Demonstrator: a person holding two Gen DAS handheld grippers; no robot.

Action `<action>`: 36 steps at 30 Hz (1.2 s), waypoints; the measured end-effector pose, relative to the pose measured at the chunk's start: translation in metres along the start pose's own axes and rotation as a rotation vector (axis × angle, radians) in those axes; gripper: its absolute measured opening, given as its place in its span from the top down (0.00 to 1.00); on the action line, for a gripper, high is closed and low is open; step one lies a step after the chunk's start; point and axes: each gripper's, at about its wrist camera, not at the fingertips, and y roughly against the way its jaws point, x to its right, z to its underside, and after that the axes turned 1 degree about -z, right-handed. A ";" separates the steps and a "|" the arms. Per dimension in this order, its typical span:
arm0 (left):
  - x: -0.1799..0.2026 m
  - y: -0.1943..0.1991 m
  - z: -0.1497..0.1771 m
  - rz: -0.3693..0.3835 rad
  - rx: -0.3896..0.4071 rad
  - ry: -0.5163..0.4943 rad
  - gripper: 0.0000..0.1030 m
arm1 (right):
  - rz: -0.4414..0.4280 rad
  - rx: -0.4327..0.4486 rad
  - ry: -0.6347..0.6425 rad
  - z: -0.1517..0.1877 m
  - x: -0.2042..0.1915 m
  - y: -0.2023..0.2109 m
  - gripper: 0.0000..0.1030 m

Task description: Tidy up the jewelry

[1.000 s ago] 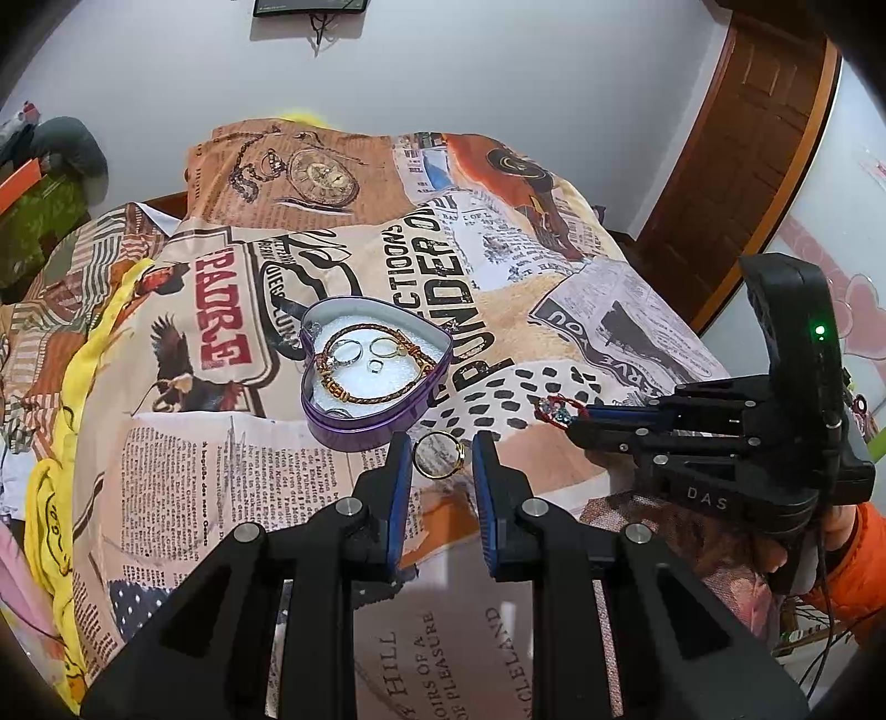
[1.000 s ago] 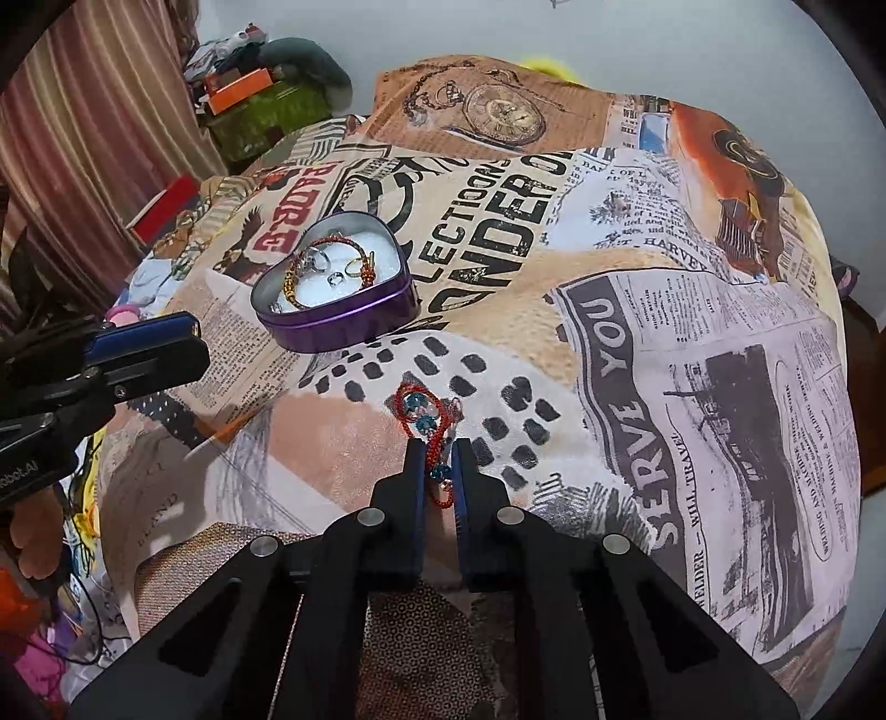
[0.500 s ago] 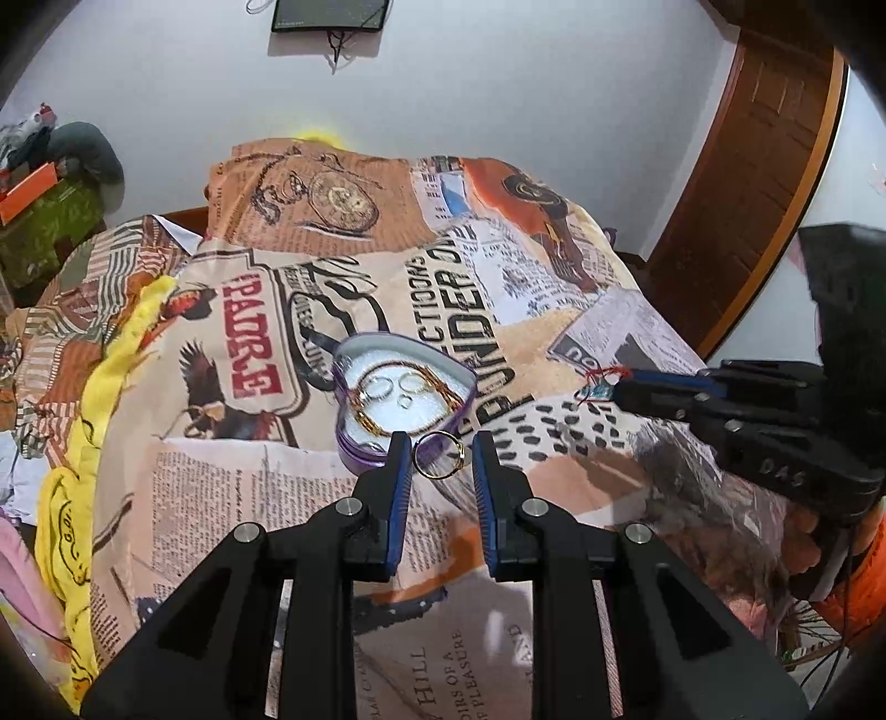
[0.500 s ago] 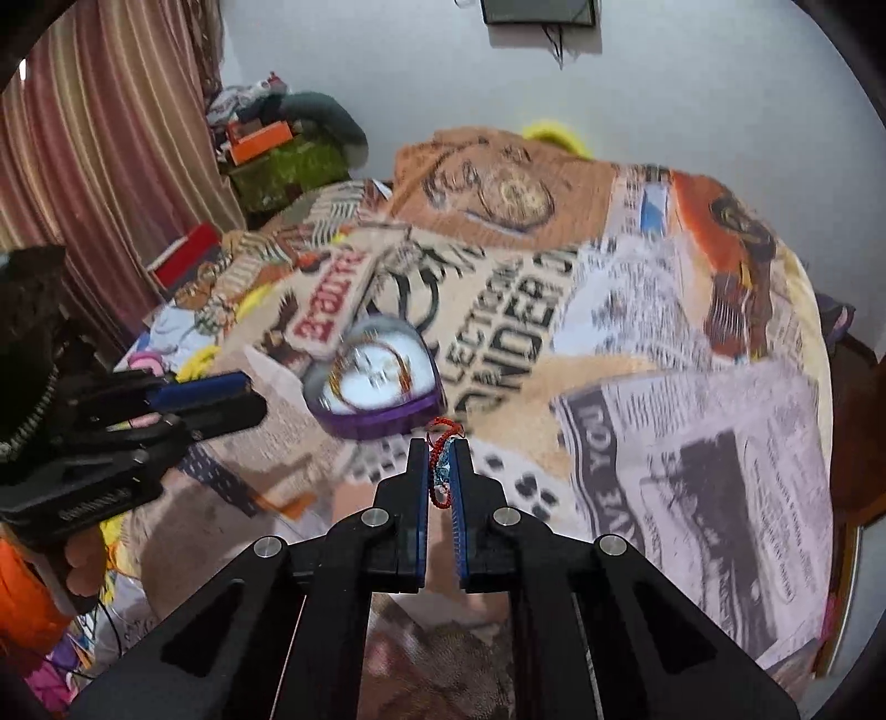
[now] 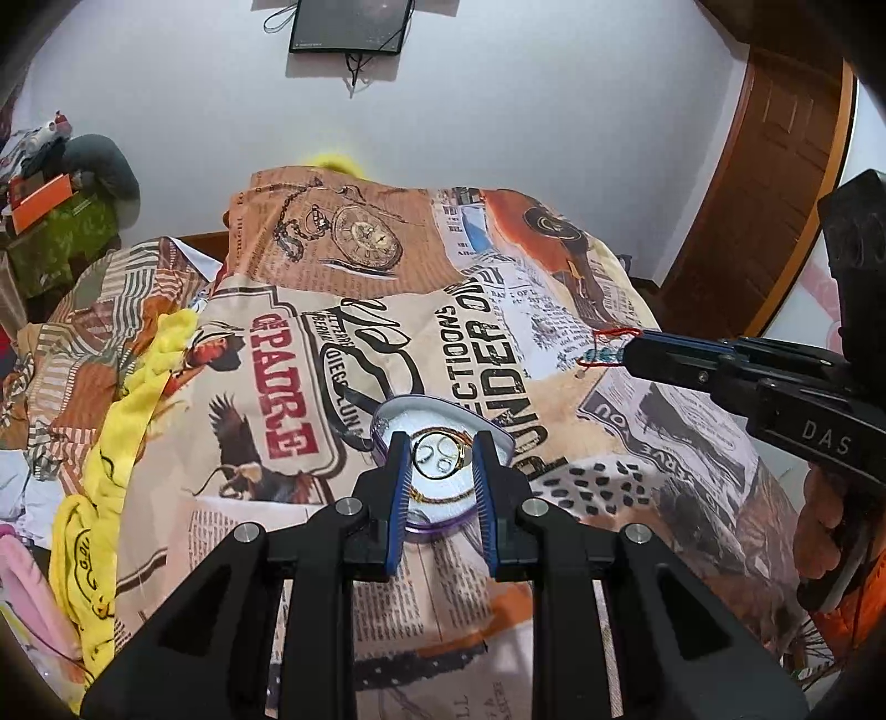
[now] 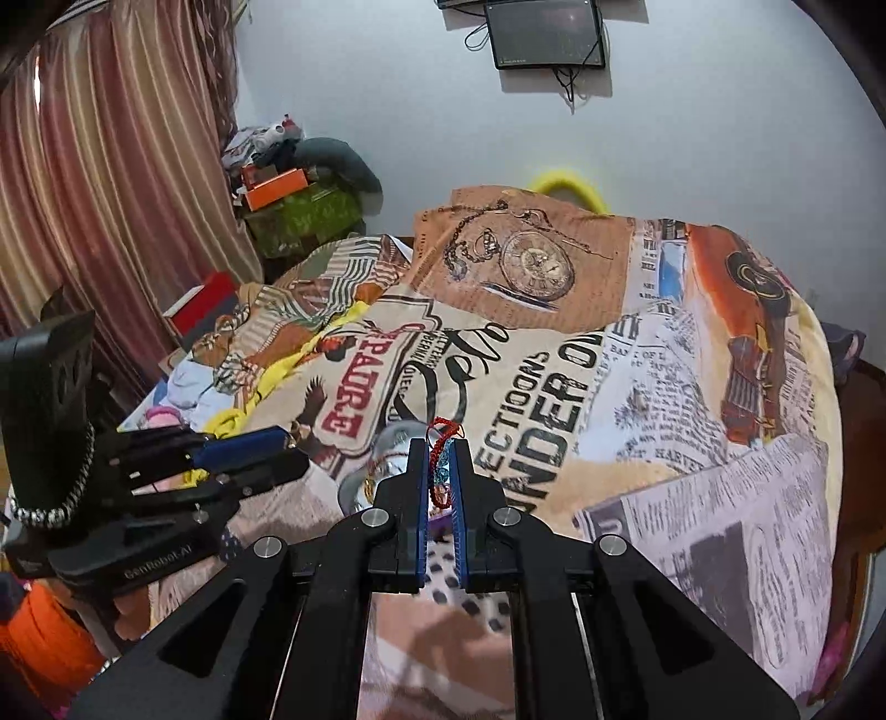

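Note:
My left gripper (image 5: 441, 462) is shut on a thin gold ring (image 5: 440, 458) and holds it in the air over the purple heart-shaped tin (image 5: 443, 518), which has a gold chain and rings inside. My right gripper (image 6: 441, 465) is shut on a red thread bracelet with blue beads (image 6: 441, 468), lifted above the bed. In the left wrist view the right gripper (image 5: 631, 351) is at the right with the bracelet (image 5: 603, 349) hanging from its tip. In the right wrist view the tin (image 6: 382, 459) is mostly hidden behind my fingers, and the left gripper (image 6: 277, 448) is at the left.
The bed is covered with a newspaper-print quilt (image 5: 498, 310). Yellow cloth (image 5: 111, 443) lies along the left edge. A wooden door (image 5: 775, 183) is at the right, striped curtains (image 6: 83, 194) and piled boxes (image 6: 277, 183) at the left, a dark screen (image 6: 545, 33) on the wall.
Both grippers have risen from the quilt, each with its piece. The left gripper with the ring has come over the tin. The bracelet has left the quilt.

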 end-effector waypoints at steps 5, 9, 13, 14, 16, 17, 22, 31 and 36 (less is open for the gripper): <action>-0.008 -0.018 0.000 0.003 -0.030 0.016 0.80 | -0.030 -0.029 -0.011 -0.005 -0.004 -0.021 0.94; -0.012 -0.038 0.005 0.001 -0.072 0.018 0.80 | -0.043 -0.064 -0.002 -0.005 -0.012 -0.040 0.94; -0.013 -0.053 0.010 -0.002 -0.104 0.007 0.80 | -0.055 -0.110 -0.003 -0.001 -0.015 -0.060 0.94; -0.014 -0.057 0.012 -0.001 -0.113 0.004 0.80 | -0.059 -0.123 -0.006 0.001 -0.015 -0.065 0.94; -0.015 -0.062 0.015 0.000 -0.124 -0.001 0.80 | -0.060 -0.146 -0.011 0.004 -0.014 -0.072 0.94; -0.015 -0.064 0.014 0.000 -0.127 -0.003 0.80 | -0.060 -0.165 -0.016 0.007 -0.014 -0.078 0.94; -0.017 -0.072 0.015 0.010 -0.145 0.003 0.80 | -0.047 -0.240 -0.036 0.013 -0.009 -0.094 0.94; -0.014 -0.071 0.017 0.001 -0.146 -0.018 0.80 | -0.065 -0.298 -0.069 0.016 -0.003 -0.100 0.93; -0.011 -0.068 0.019 -0.013 -0.152 -0.035 0.79 | -0.052 -0.310 -0.056 0.013 -0.008 -0.095 0.88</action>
